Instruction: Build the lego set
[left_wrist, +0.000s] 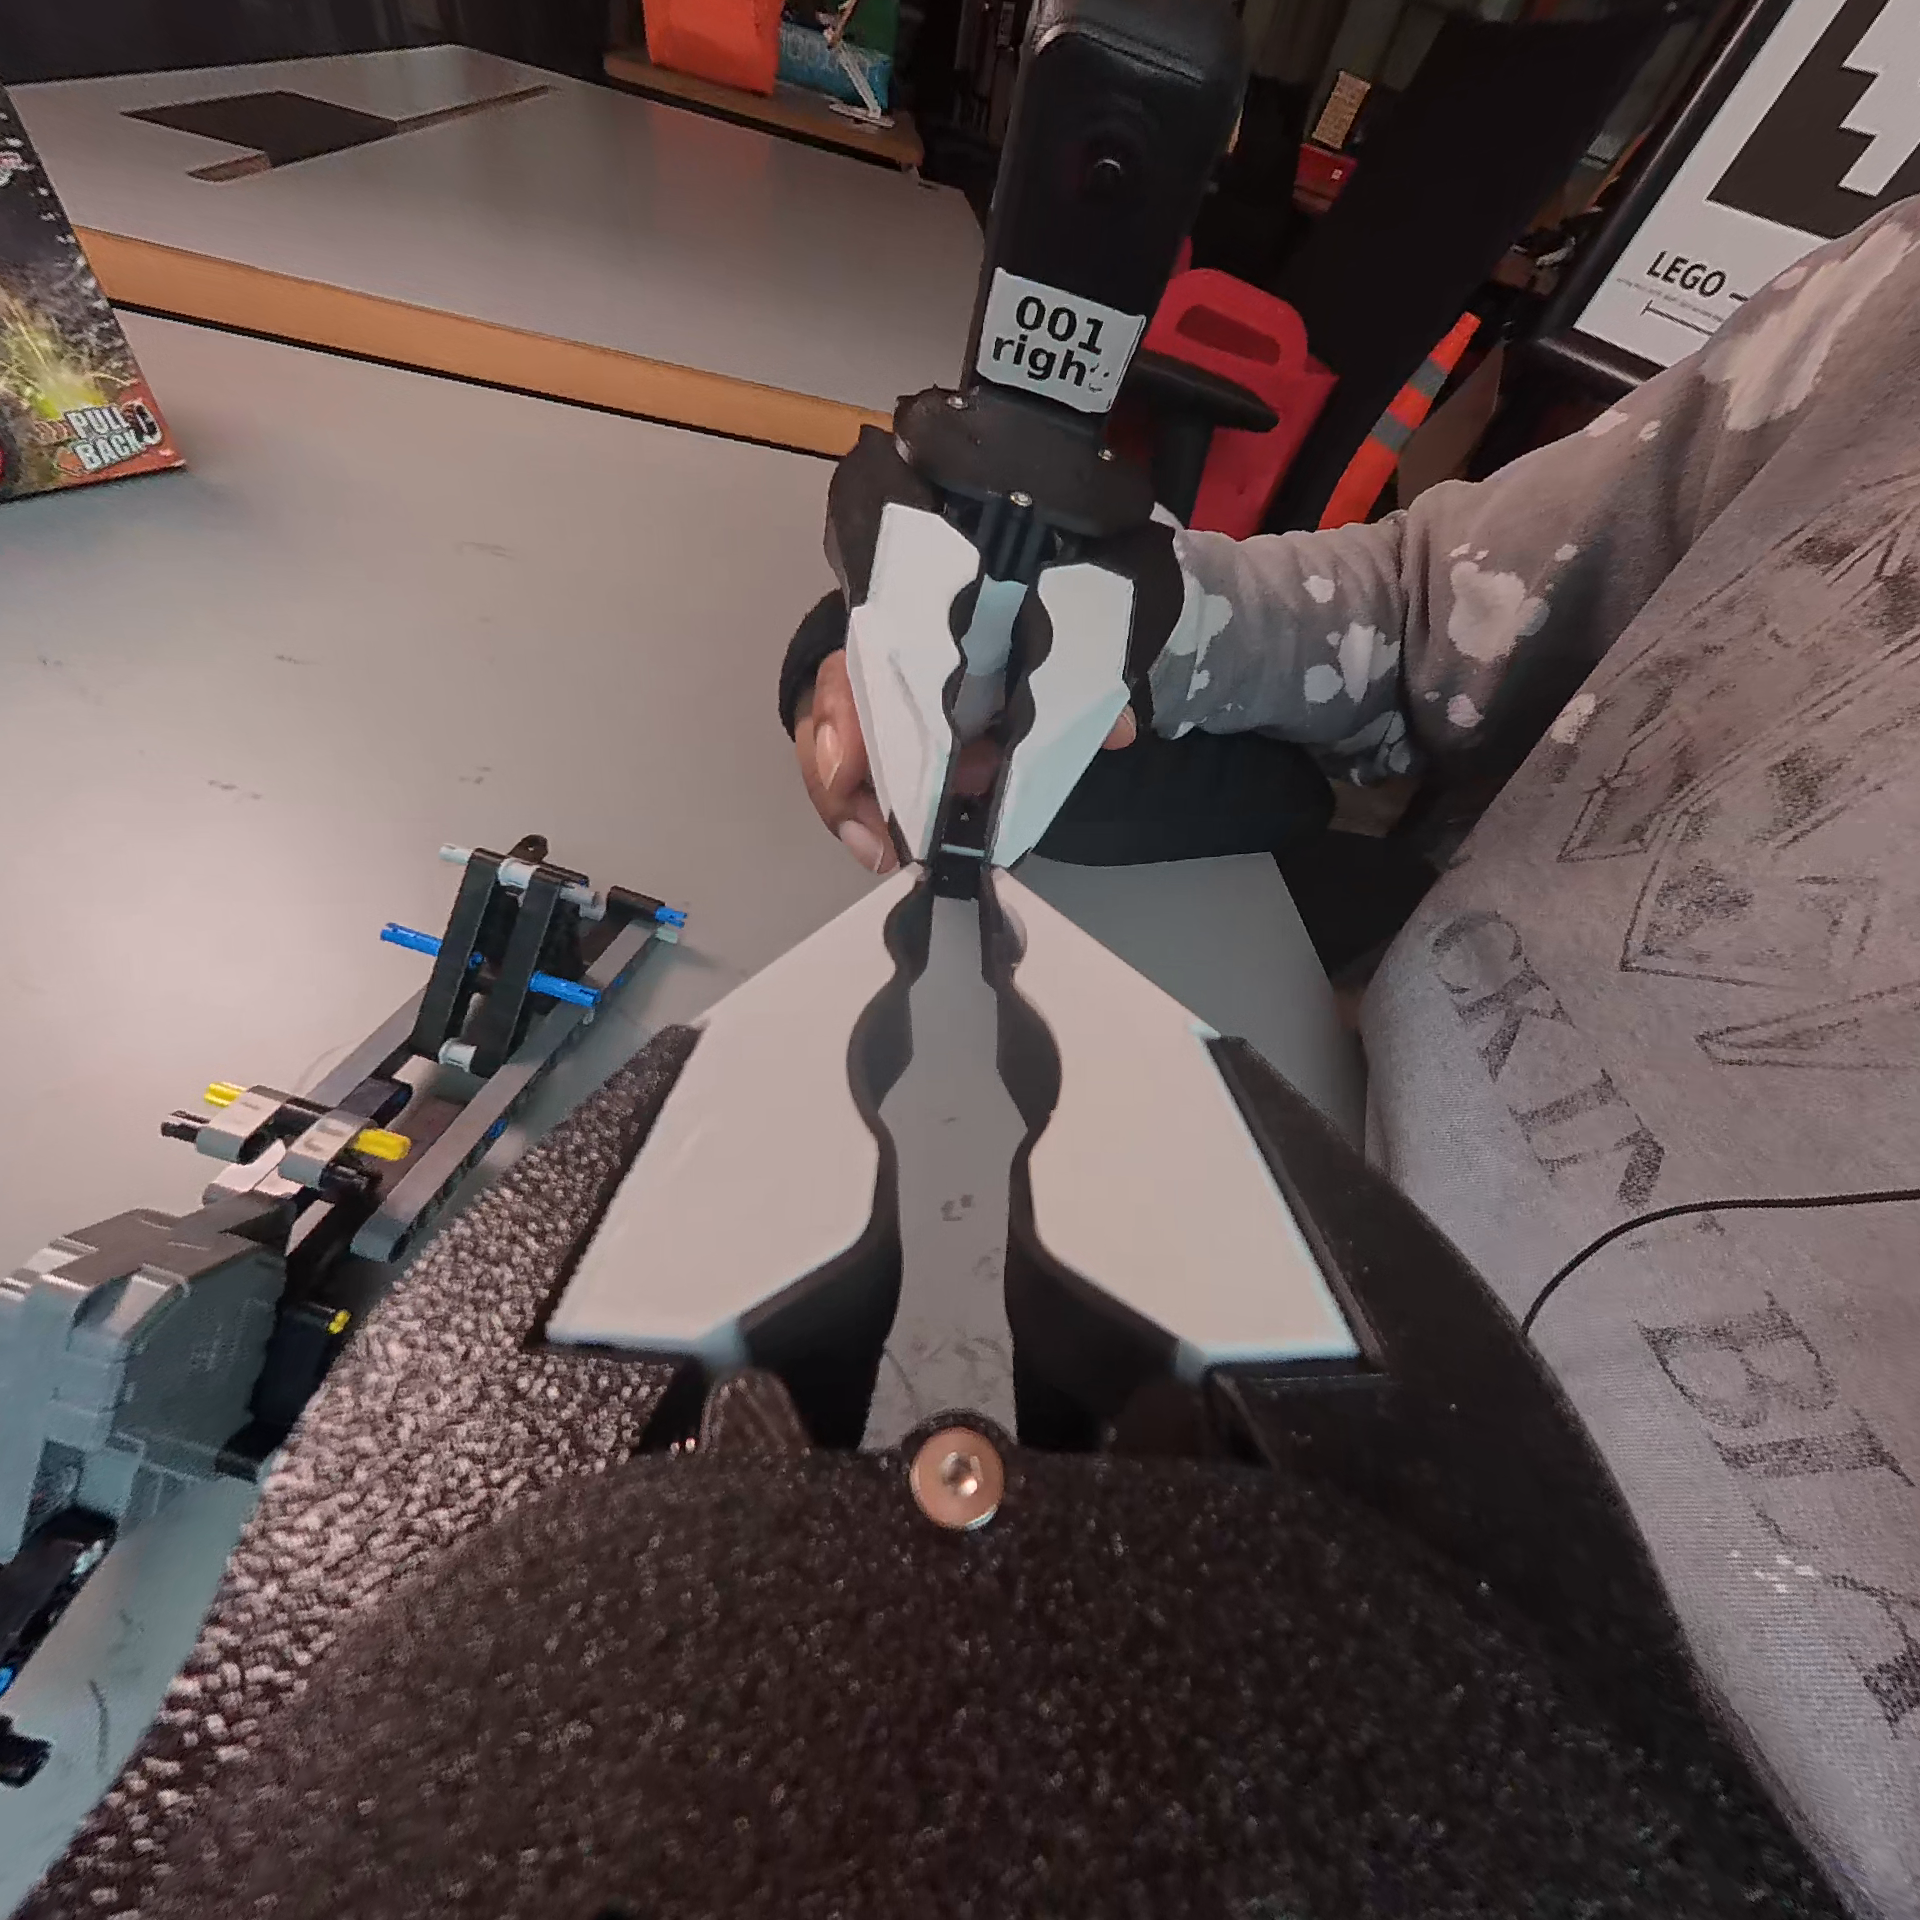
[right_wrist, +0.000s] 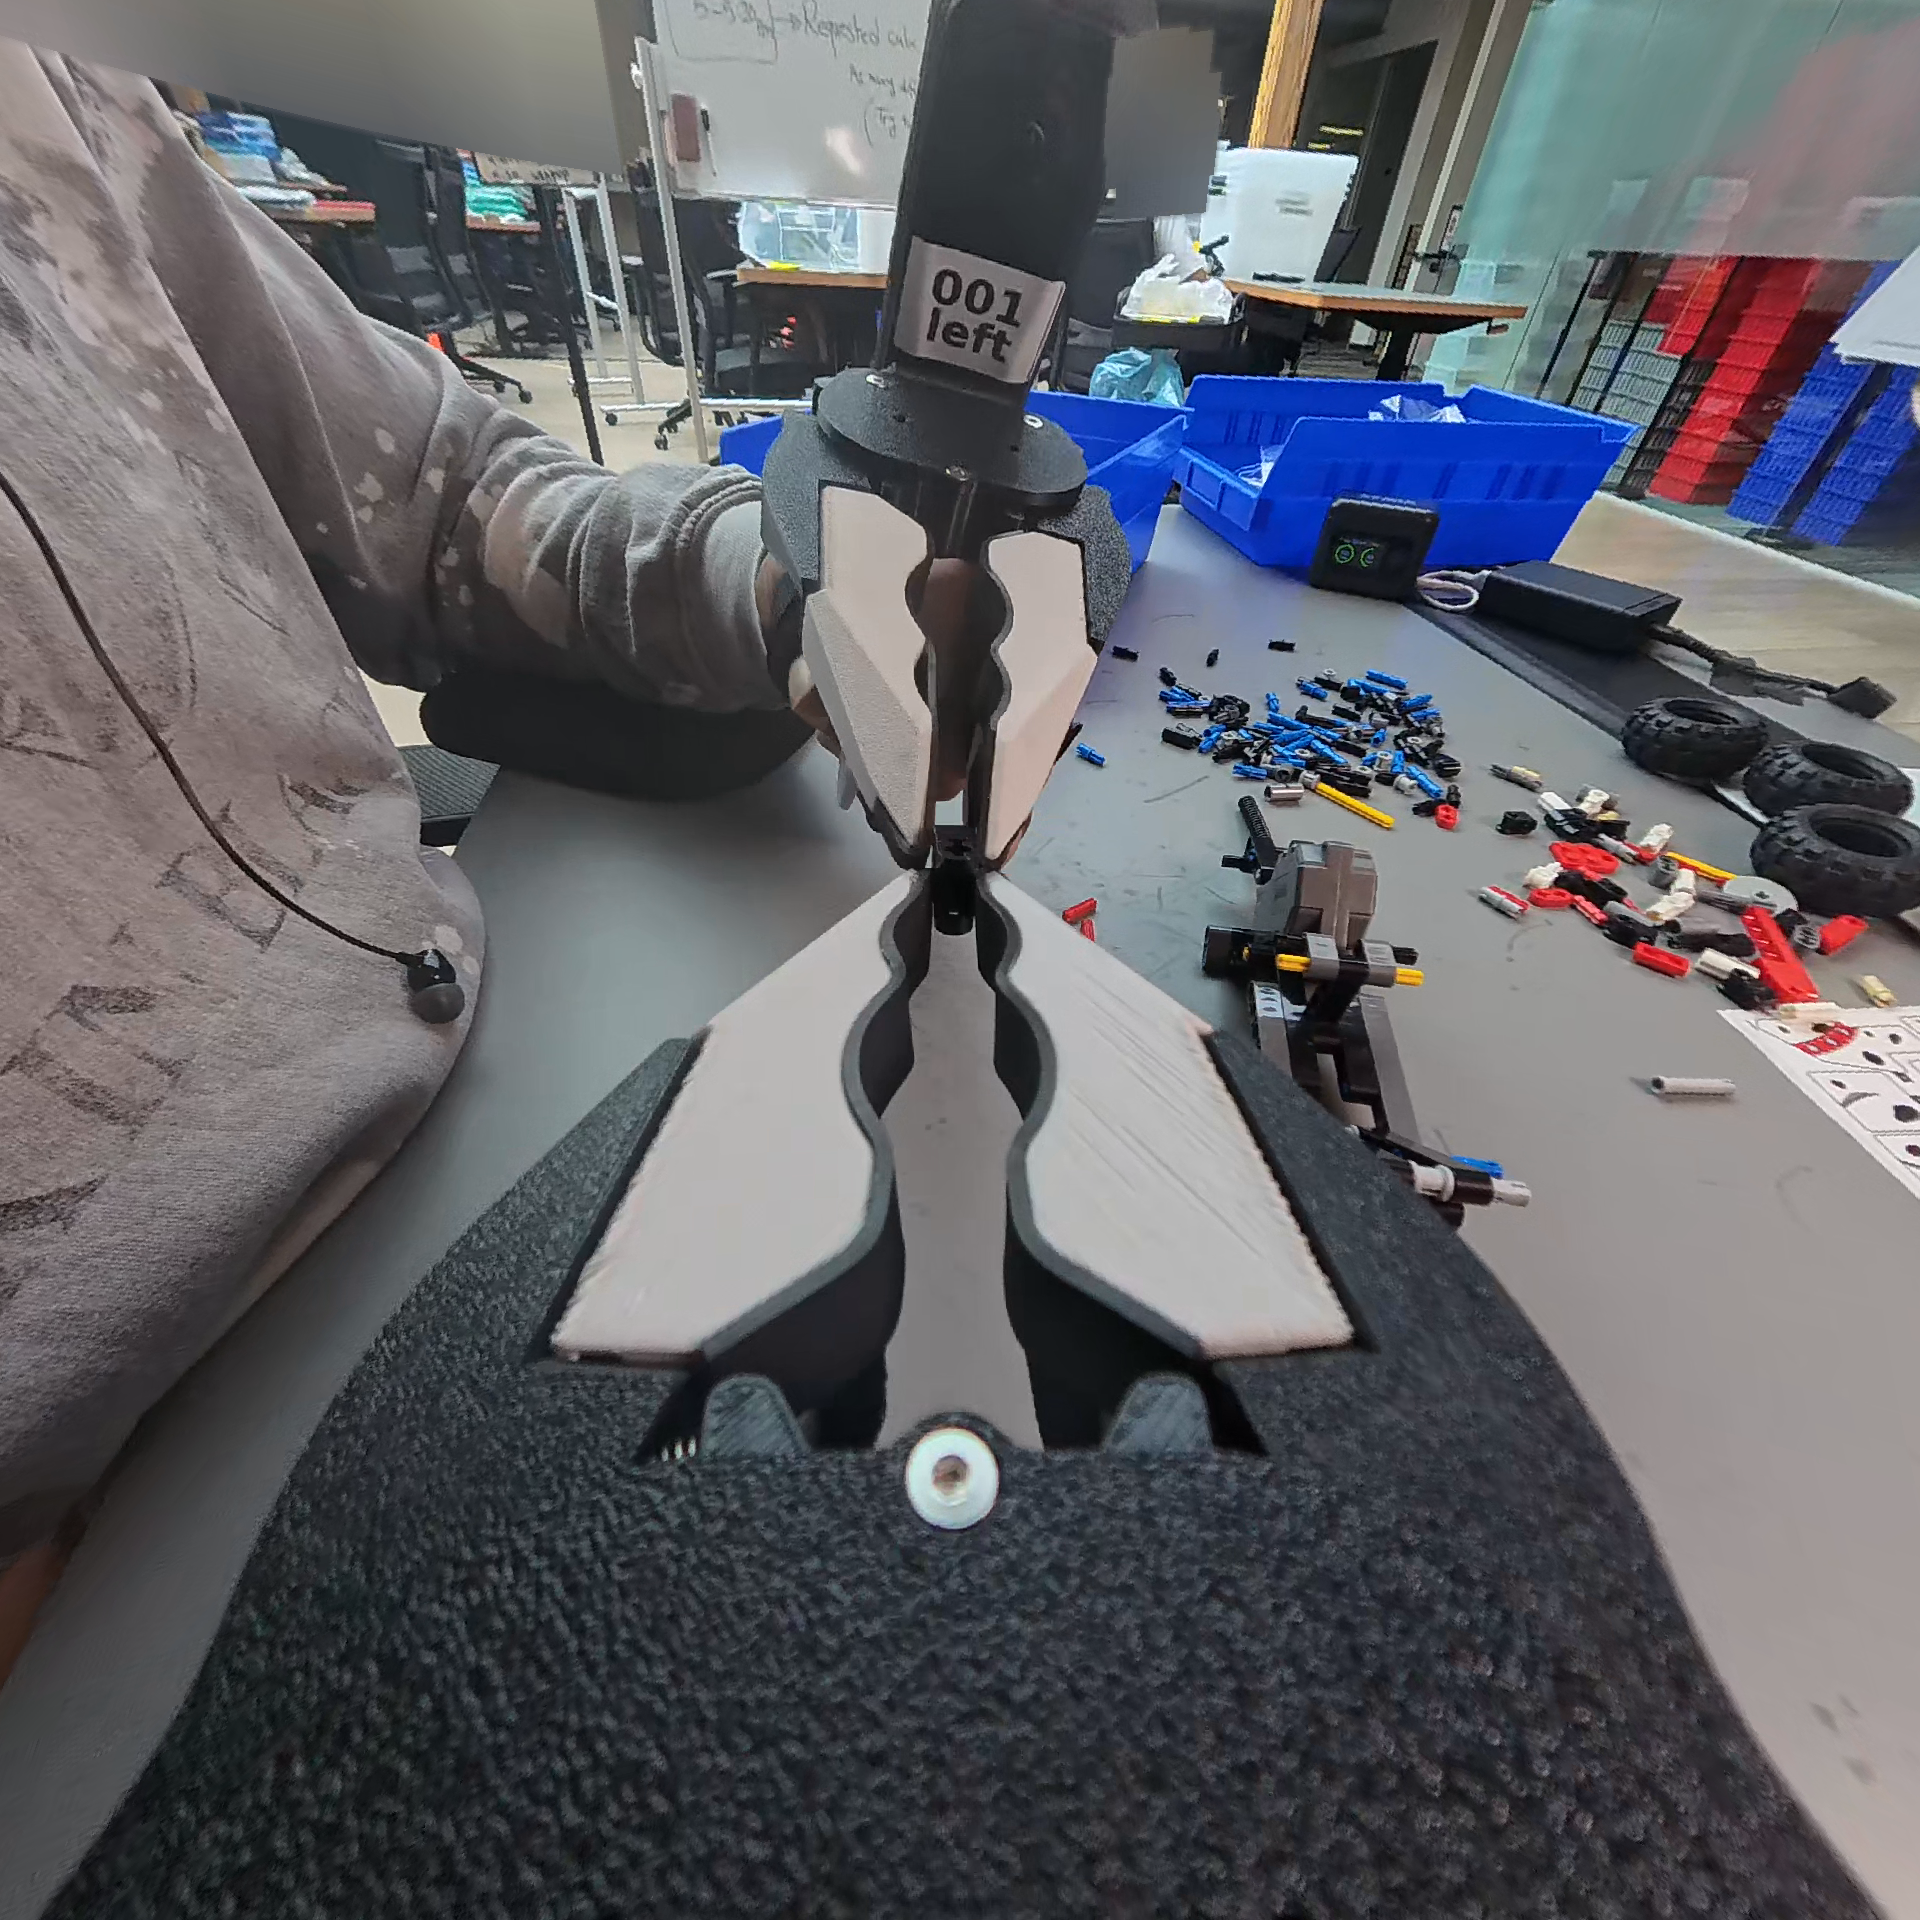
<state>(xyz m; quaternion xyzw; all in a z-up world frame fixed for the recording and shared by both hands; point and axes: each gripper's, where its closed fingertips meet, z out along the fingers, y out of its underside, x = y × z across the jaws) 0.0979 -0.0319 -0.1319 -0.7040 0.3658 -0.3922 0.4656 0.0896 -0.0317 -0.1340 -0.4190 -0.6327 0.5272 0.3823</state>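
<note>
My two grippers meet tip to tip above the grey table's near edge. My left gripper (left_wrist: 956, 883) is shut on a small black lego piece (left_wrist: 958, 881). My right gripper (right_wrist: 951, 891) is shut on a small black lego piece (right_wrist: 949, 906). In each view the other gripper faces mine, and its tips touch the same spot. I cannot tell whether this is one piece or two pressed together. The half-built chassis (left_wrist: 468, 1039) lies on the table, black and grey with blue and yellow pins. It also shows in the right wrist view (right_wrist: 1320, 966).
Loose blue and black pins (right_wrist: 1320, 727), red parts (right_wrist: 1662, 914), three black tyres (right_wrist: 1829, 790) and an instruction sheet (right_wrist: 1849, 1081) lie to the right. Blue bins (right_wrist: 1392, 468) stand behind. The set's box (left_wrist: 62, 343) stands far left. The person's grey sleeve (right_wrist: 208, 623) is close by. Left and right tips are no more than a few centimetres apart.
</note>
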